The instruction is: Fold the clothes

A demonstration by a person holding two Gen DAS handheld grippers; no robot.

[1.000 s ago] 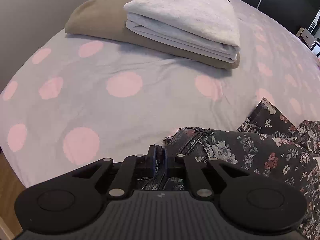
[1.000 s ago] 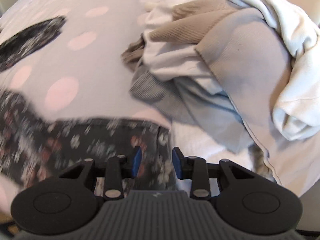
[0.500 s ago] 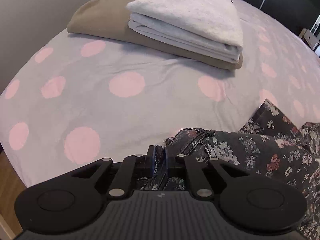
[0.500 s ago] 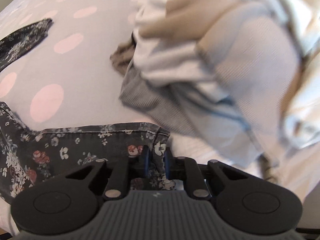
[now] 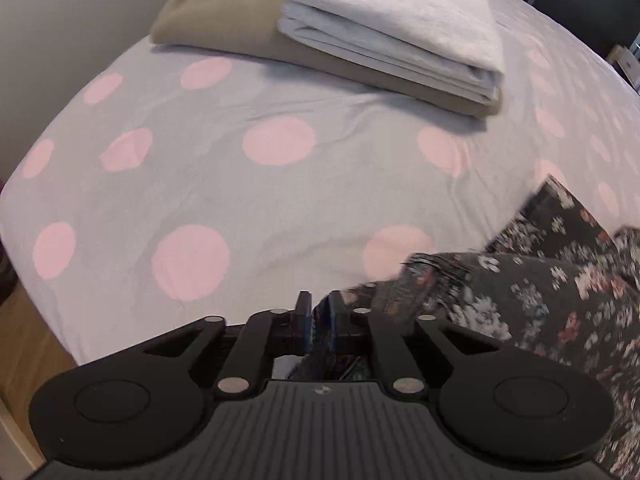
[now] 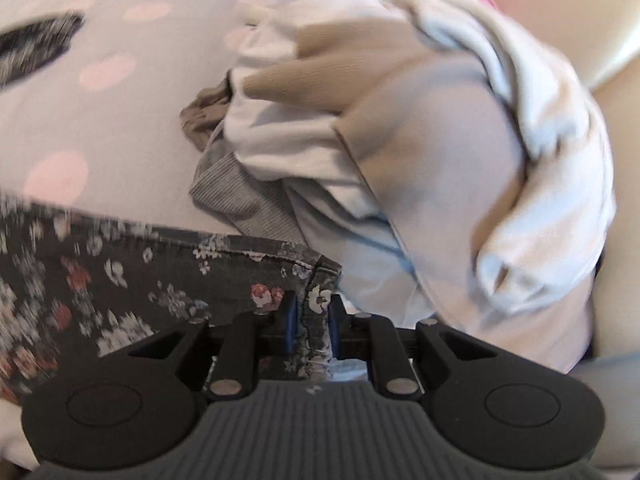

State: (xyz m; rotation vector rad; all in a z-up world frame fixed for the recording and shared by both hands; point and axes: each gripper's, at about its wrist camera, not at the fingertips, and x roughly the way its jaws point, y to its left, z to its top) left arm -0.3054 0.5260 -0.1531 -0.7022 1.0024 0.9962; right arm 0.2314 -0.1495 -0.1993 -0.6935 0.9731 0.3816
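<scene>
Dark floral trousers (image 5: 560,300) are pinched by both tongs: left tongs (image 5: 319,316) grip one corner, right tongs (image 6: 311,316) the hem; unfolded pile (image 6: 400,140) lies just ahead of the right.

No readable text, labels, brands or numbers in either of your wrist views. The only mark is a small pale emblem on the ribbed body of each gripper, near centre, too small to make out as letters.
</scene>
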